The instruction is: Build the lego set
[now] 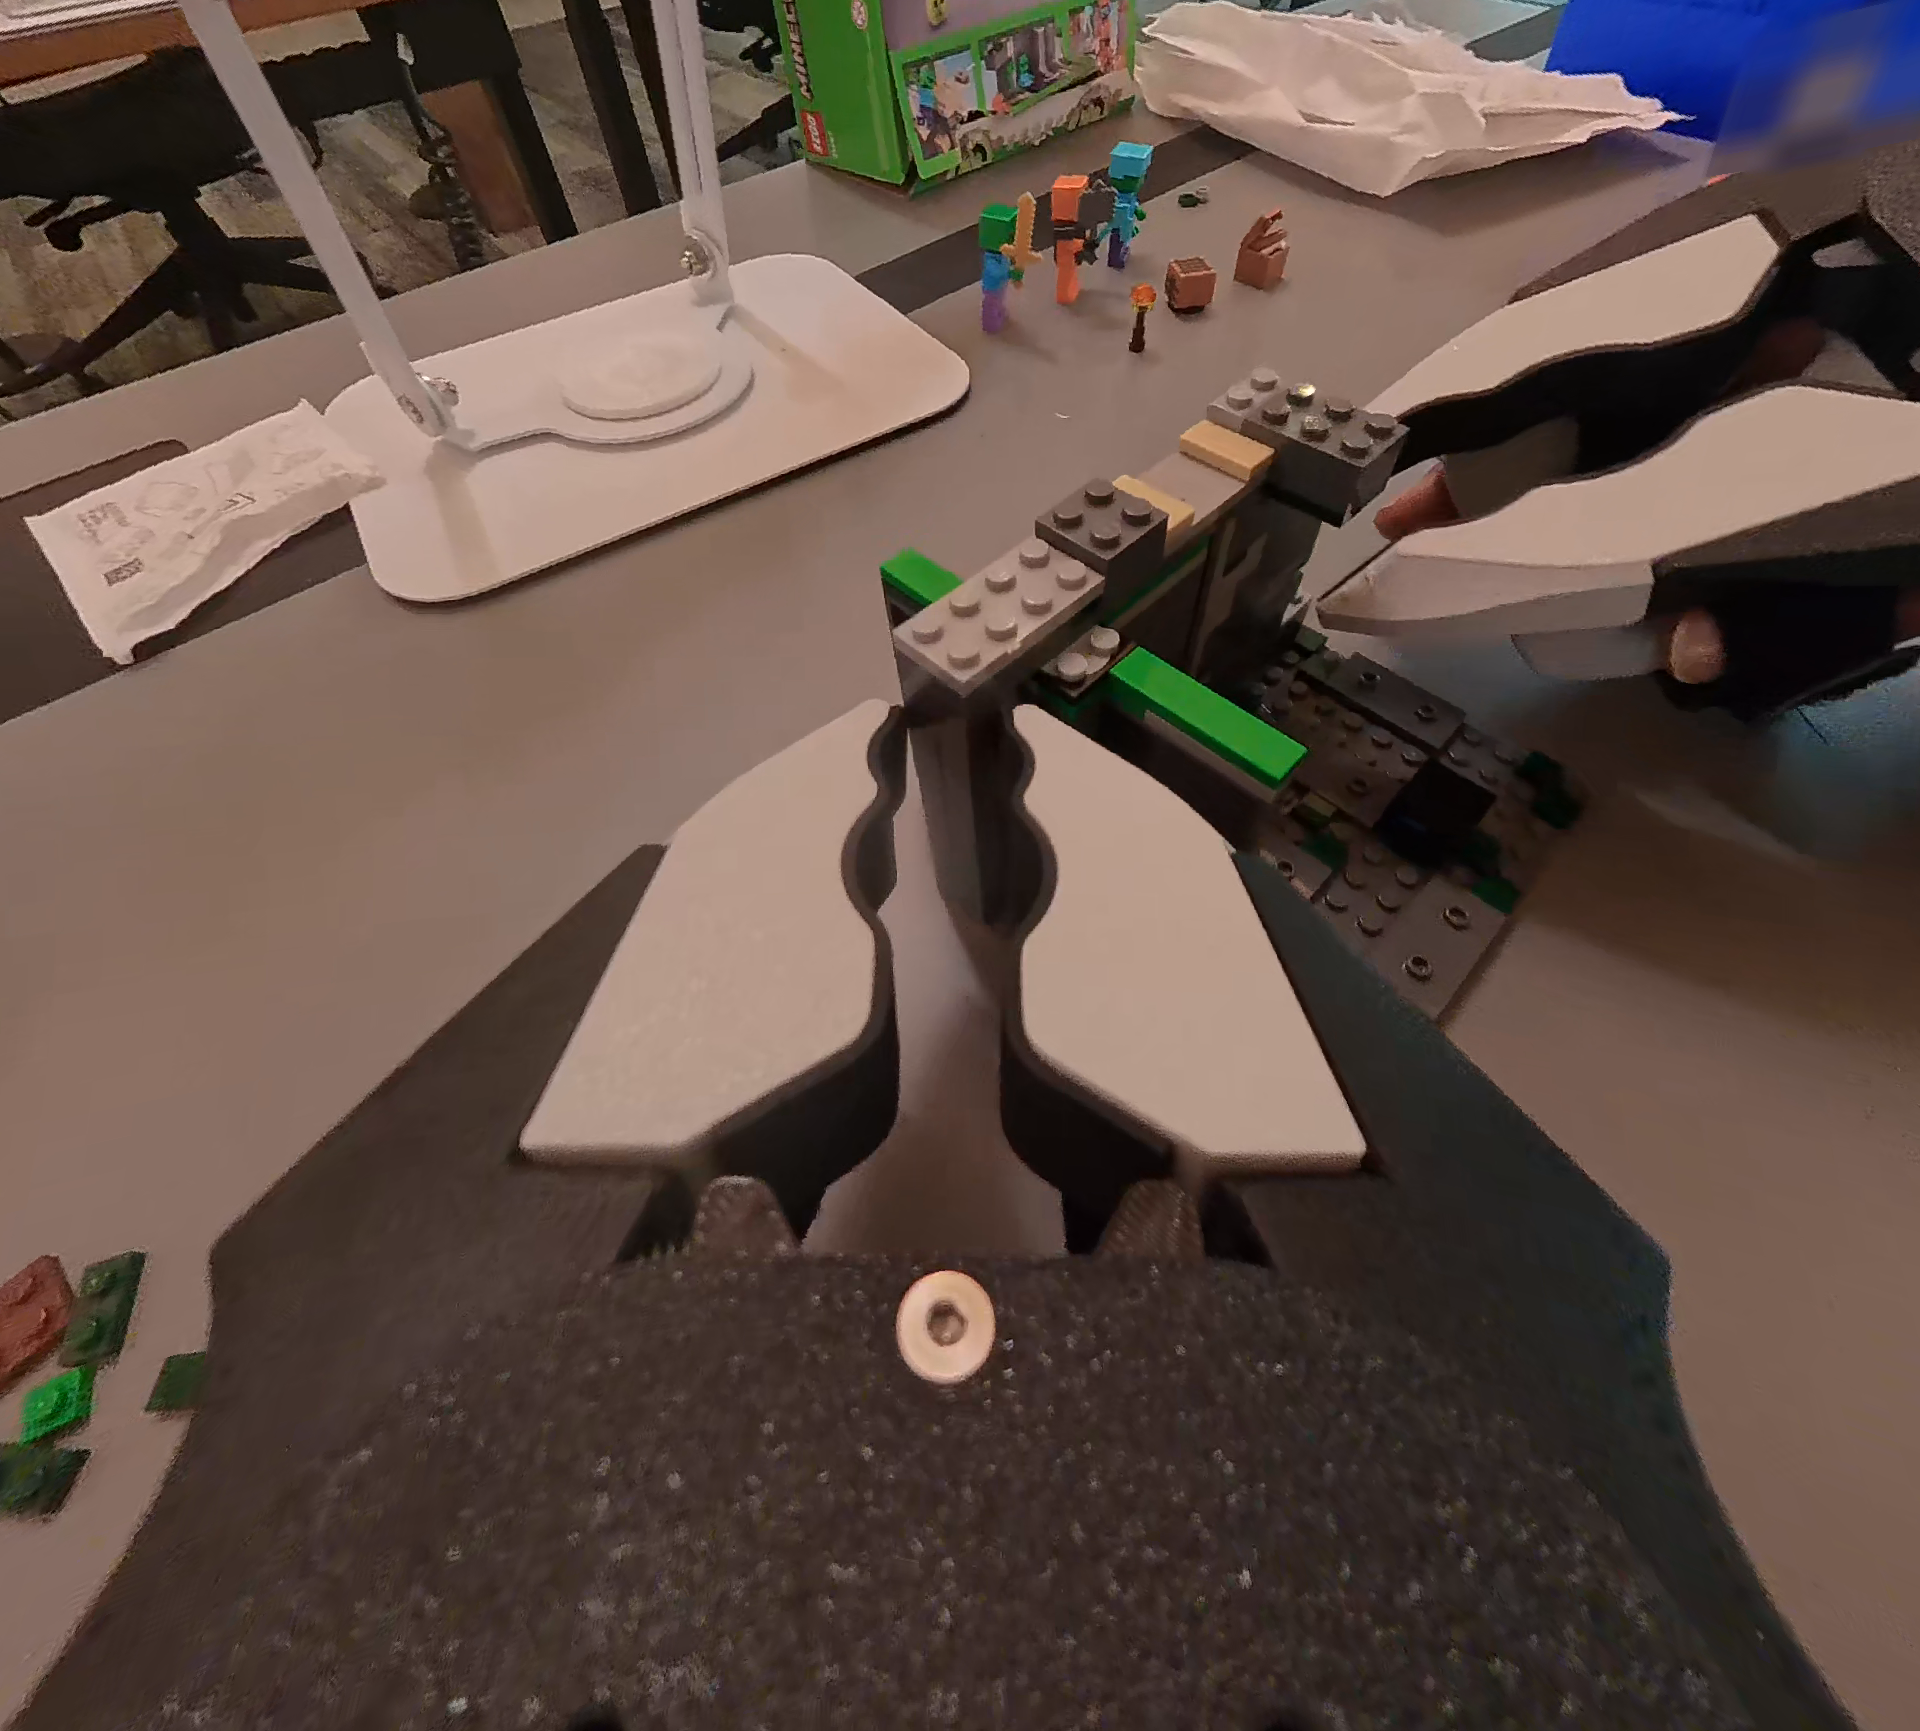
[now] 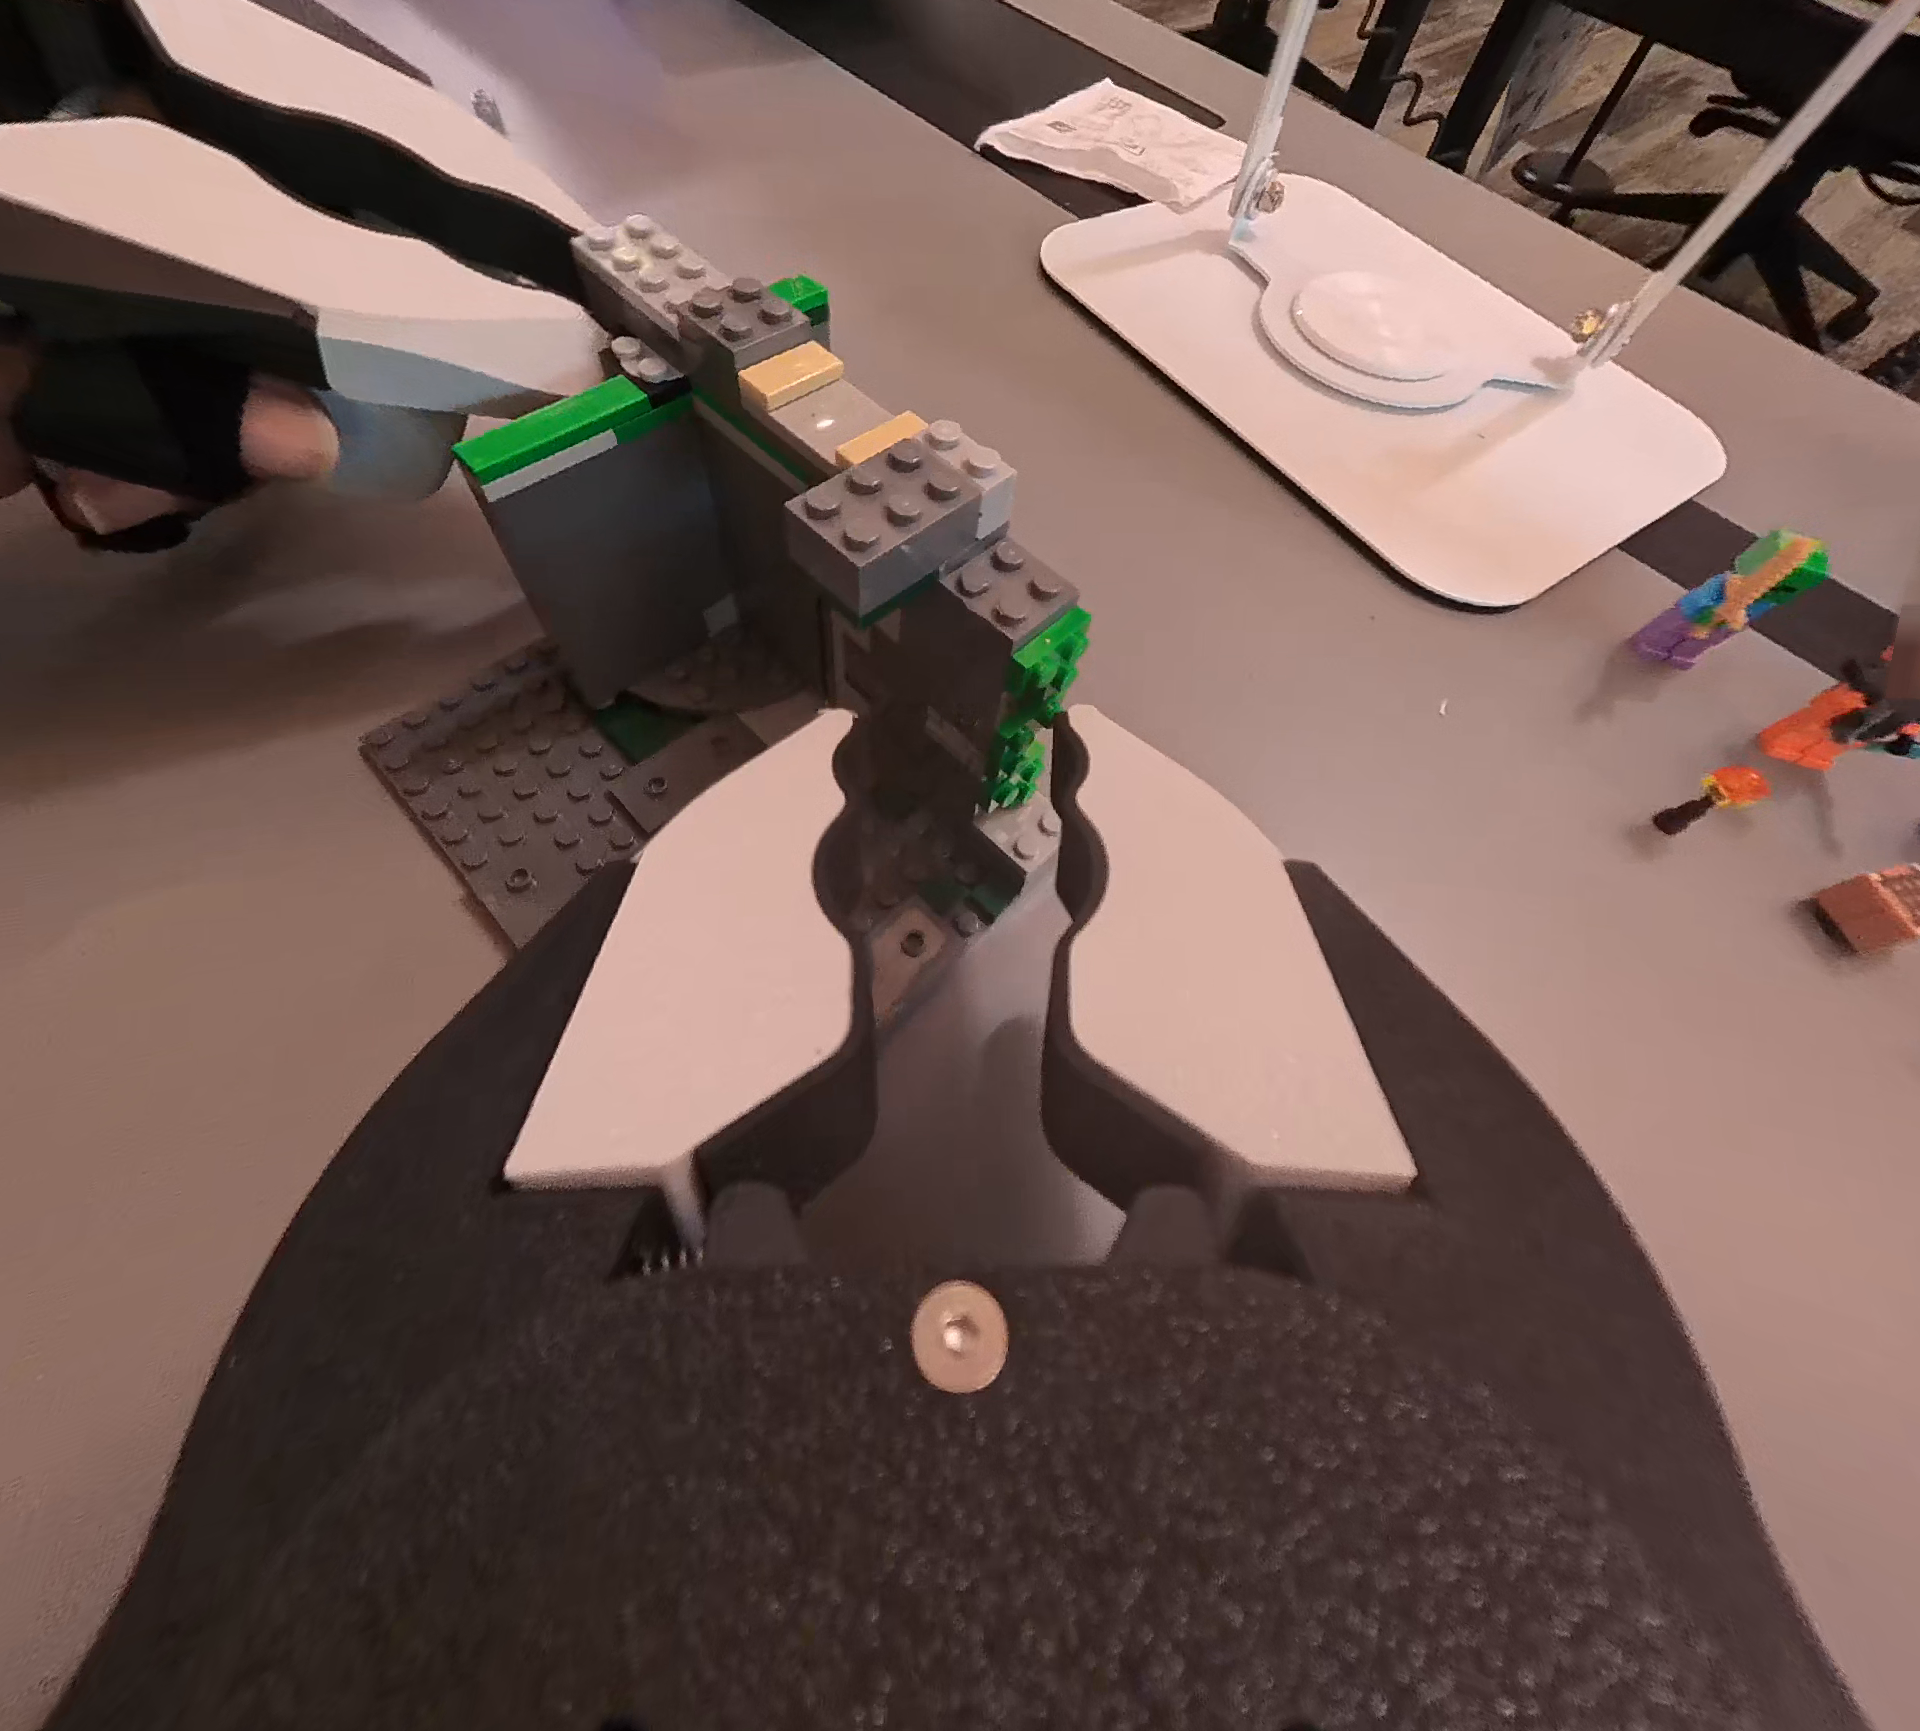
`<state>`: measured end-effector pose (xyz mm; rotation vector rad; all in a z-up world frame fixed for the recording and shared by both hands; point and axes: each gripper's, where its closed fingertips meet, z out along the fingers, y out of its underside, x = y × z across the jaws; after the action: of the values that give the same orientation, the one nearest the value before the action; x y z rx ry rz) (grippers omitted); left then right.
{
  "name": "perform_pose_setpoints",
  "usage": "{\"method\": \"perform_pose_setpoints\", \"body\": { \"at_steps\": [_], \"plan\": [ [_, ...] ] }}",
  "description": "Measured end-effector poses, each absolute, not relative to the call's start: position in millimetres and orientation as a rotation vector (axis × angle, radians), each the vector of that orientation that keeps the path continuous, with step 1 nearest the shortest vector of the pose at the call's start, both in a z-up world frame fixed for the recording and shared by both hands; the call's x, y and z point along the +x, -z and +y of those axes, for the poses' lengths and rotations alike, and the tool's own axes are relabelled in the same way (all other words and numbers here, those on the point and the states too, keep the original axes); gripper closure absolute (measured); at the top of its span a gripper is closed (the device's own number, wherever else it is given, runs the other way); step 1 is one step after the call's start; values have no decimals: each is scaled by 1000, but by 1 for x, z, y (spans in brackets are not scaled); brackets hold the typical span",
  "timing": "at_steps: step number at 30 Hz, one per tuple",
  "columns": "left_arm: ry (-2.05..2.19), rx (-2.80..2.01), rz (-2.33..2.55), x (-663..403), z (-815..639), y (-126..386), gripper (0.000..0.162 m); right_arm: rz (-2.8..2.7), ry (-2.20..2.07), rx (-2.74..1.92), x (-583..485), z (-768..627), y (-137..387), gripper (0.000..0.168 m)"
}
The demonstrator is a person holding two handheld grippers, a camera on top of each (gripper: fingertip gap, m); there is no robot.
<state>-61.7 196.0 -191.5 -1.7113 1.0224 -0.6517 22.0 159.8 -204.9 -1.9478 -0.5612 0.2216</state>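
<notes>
Grey office surface (image 1: 623,850) carries the half-built lego model (image 1: 1143,601) at centre, left tongs (image 1: 956,725) clamped on its near pillar, right tongs (image 2: 951,725) straddling the far, vine-clad end, grip unclear; light, rigid, joints liable to separate, best held low.

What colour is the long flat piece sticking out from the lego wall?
Bright green bar, clearest in the left wrist view.

Upright grey-and-green lego build (image 1: 1132,559) on studded baseplate (image 2: 499,788)
</notes>
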Motion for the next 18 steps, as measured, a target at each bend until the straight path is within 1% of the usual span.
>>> {"method": "perform_pose_setpoints", "body": {
  "at_steps": [7, 12, 18],
  "plan": [
    [657, -1708, 1015, -62, 201, 192, 146, -560, -223, -1932, 22, 160, 205, 137],
    [634, -1696, 1022, -65, 199, 190, 143, -531, -246, -1904, 28, 157, 198, 137],
    [592, -1613, 1000, -73, 196, 171, 143, -453, -208, -1824, 47, 154, 178, 136]
  ]
}}
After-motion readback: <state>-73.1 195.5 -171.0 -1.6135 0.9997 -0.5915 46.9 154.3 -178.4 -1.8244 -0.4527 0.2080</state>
